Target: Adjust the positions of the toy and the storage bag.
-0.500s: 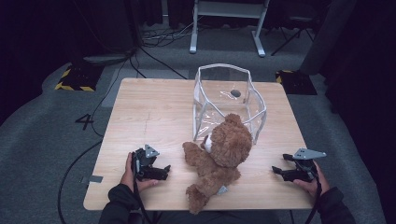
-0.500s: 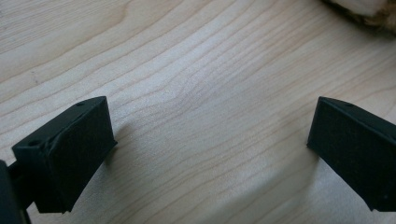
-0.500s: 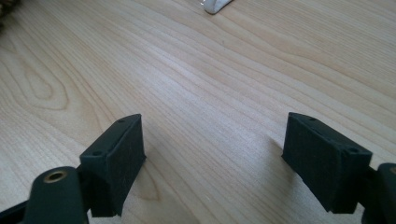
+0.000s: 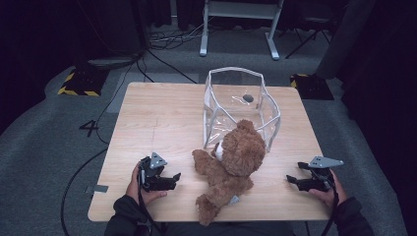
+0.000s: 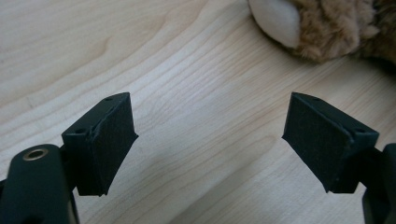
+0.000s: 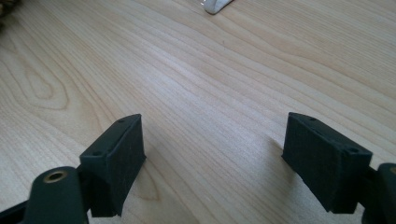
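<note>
Both tongs stood apart and empty, the left tongs [image 4: 173, 179] and right tongs [image 4: 294, 181] resting low on the tabletop [image 4: 157, 118]. Between them lay the brown teddy bear [image 4: 231, 167], its head against the clear bag [image 4: 241, 105].

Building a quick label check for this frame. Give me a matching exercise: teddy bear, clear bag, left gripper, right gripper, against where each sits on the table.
Things:
1. teddy bear
2. clear bag
3. left gripper
4. right gripper

Places:
A. near edge, right of the bear, fingers open and empty
B. standing open behind the bear's head
C. lying mid-table, head against the bag's front
D. near edge, left of the bear, fingers open and empty

Pairs: 1-C, 2-B, 3-D, 4-A
</note>
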Motion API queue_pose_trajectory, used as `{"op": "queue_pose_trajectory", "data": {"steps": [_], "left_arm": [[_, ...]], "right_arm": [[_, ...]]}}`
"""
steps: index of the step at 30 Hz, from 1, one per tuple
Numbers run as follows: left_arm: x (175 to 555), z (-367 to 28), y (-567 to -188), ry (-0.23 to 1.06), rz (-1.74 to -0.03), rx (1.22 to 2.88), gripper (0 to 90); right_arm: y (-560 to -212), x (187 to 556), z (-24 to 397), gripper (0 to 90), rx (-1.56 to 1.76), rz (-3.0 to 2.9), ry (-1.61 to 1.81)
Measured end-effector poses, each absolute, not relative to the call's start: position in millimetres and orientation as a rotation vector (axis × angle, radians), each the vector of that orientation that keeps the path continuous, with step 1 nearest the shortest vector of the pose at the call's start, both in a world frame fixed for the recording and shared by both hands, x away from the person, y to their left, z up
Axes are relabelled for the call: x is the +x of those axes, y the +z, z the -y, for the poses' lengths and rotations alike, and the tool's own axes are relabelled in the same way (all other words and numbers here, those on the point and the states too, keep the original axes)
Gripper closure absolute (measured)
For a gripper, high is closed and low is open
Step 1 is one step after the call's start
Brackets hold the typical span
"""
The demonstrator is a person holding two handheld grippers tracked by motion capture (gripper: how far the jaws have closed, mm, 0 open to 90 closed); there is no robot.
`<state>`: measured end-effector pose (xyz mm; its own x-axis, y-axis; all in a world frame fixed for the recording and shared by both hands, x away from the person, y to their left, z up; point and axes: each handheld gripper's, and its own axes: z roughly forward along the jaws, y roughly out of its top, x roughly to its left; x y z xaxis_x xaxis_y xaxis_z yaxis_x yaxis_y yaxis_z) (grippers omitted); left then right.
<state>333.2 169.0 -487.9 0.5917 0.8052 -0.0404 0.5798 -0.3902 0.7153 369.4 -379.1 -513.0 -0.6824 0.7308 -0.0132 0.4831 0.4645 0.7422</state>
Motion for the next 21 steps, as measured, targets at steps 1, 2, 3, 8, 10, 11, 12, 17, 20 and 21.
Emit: {"op": "queue_pose_trajectory", "data": {"steps": [1, 2, 3, 8, 10, 11, 12, 17, 20, 21], "left_arm": [[332, -167, -484, 0.426, -1.082, 2.128, 16.4], [331, -166, -482, 0.439, -1.082, 2.130, 16.0], [330, -165, -479, 0.446, -1.078, 2.127, 16.1], [323, -160, -464, 0.447, -1.039, 2.095, 16.2], [321, -156, -460, 0.442, -1.015, 2.094, 16.2], [320, -154, -458, 0.443, -1.010, 2.091, 16.2], [320, -149, -455, 0.452, -1.012, 2.087, 16.2], [320, -132, -444, 0.458, -0.983, 2.081, 16.2], [320, -118, -436, 0.463, -0.956, 2.087, 16.3], [319, -114, -434, 0.465, -0.937, 2.087, 16.3]], "right_arm": [[-513, 369, 379, 20.5, 1.029, -2.388, 1.053], [-513, 369, 379, 20.5, 1.029, -2.389, 1.053], [-513, 369, 379, 20.5, 1.029, -2.388, 1.053], [-513, 369, 379, 20.5, 1.029, -2.388, 1.054], [-513, 369, 379, 20.5, 1.029, -2.388, 1.053], [-513, 369, 379, 20.5, 1.029, -2.388, 1.054], [-513, 369, 379, 20.5, 1.029, -2.388, 1.054], [-513, 369, 379, 20.5, 1.029, -2.388, 1.054], [-513, 369, 379, 20.5, 1.029, -2.388, 1.054], [-513, 369, 379, 20.5, 1.029, -2.388, 1.054]]}}
